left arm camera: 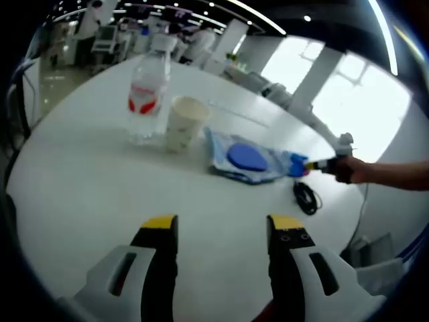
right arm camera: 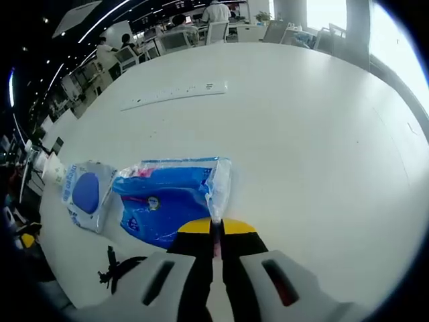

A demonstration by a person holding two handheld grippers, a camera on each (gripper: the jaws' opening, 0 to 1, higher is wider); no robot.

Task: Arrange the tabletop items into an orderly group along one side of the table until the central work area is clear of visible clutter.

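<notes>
In the right gripper view my right gripper (right arm camera: 216,229) is shut on the edge of a blue plastic pack (right arm camera: 164,198) lying on the white table (right arm camera: 315,141). A wipes pack with a round blue lid (right arm camera: 86,192) lies just left of it, with a paper cup (right arm camera: 53,172) beyond. In the left gripper view my left gripper (left arm camera: 221,229) is open over bare table, with nothing between its jaws. Ahead stand a clear water bottle with a red label (left arm camera: 147,94), the paper cup (left arm camera: 184,123) and the wipes pack (left arm camera: 247,158). The right gripper (left arm camera: 320,164) reaches in from the right, held by a hand (left arm camera: 353,170).
A black coiled cable (left arm camera: 306,198) lies near the table's edge, beside the packs (right arm camera: 120,268). A long white power strip (right arm camera: 175,95) lies at the far side. People sit at desks beyond the table (right arm camera: 214,12). The table (left arm camera: 80,181) is round and white.
</notes>
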